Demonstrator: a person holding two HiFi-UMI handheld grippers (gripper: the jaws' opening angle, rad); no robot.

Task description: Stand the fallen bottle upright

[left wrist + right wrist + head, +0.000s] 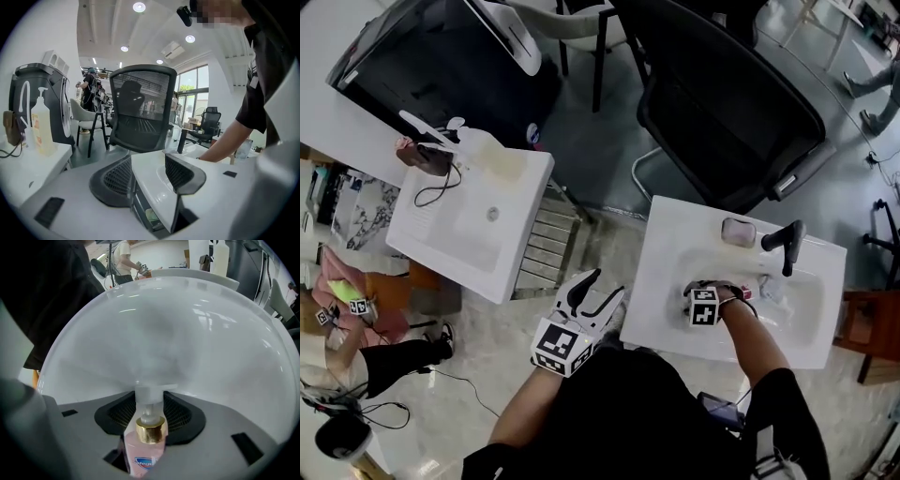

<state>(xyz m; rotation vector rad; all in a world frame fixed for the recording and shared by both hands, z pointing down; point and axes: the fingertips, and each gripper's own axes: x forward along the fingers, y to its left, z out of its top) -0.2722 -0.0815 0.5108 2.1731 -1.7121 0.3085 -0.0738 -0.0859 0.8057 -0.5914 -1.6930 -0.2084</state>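
Right hand-held gripper [150, 409] pinches bottle [144, 453], left hand-held gripper [147, 177] spread empty; bottle may topple once released on sloped sink [187, 333].

Open-plan office, part fitted as test space. Mesh office chair [140, 105] straight ahead of left gripper [148, 166] jaws; desk chair [208, 124] and tall windows [190, 86] beyond; recessed ceiling lights [138, 7] above. Two freestanding washbasins [469, 234].

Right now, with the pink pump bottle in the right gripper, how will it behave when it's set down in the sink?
The pump bottle looks like smooth, stiff plastic, so it may slide in the fingers. Narrow with a pump on top, it probably tips easily. The sink has a glossy, curved basin that could let it skid or roll.
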